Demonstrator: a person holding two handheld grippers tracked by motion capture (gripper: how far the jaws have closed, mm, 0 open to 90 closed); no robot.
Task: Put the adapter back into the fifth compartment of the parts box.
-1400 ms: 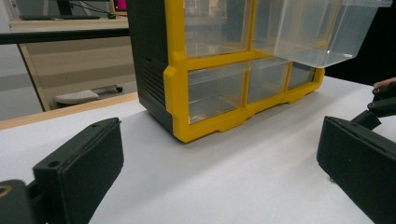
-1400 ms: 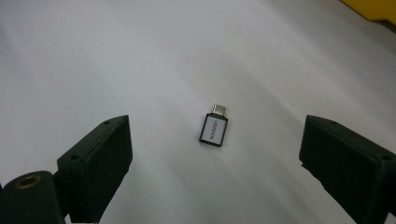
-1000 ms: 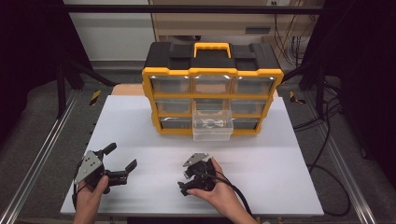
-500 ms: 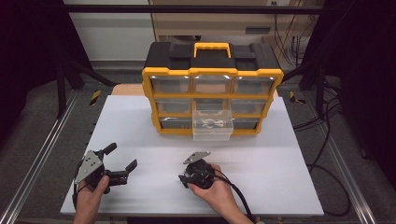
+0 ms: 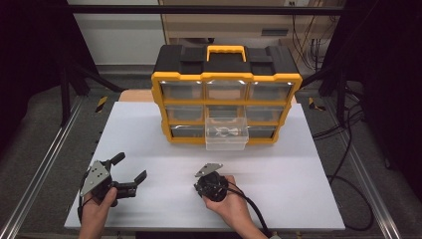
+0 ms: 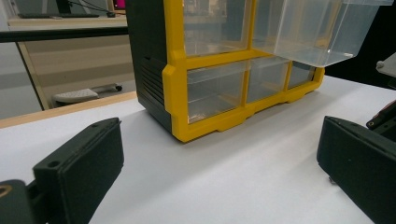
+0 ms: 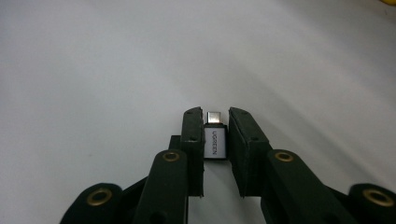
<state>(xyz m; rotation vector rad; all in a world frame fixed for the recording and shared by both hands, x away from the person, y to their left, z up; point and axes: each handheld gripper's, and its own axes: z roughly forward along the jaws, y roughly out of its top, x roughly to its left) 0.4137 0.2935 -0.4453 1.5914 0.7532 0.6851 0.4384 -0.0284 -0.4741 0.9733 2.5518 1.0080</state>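
Left gripper (image 5: 130,175): near-left on white table (image 5: 298,164), jaws spread wide, nothing between them, aimed toward organiser.
Right gripper (image 7: 215,140): near-centre of table, pointed down at tabletop, jaws just closed in, now clamped on small grey USB adapter (image 7: 215,141); adapter flat on table, metal plug end poking out past jaw tips.
Yellow-and-black drawer organiser (image 5: 226,79): far centre of table, upright.
Clear drawer (image 5: 227,133): bottom row, middle, pulled partway out.
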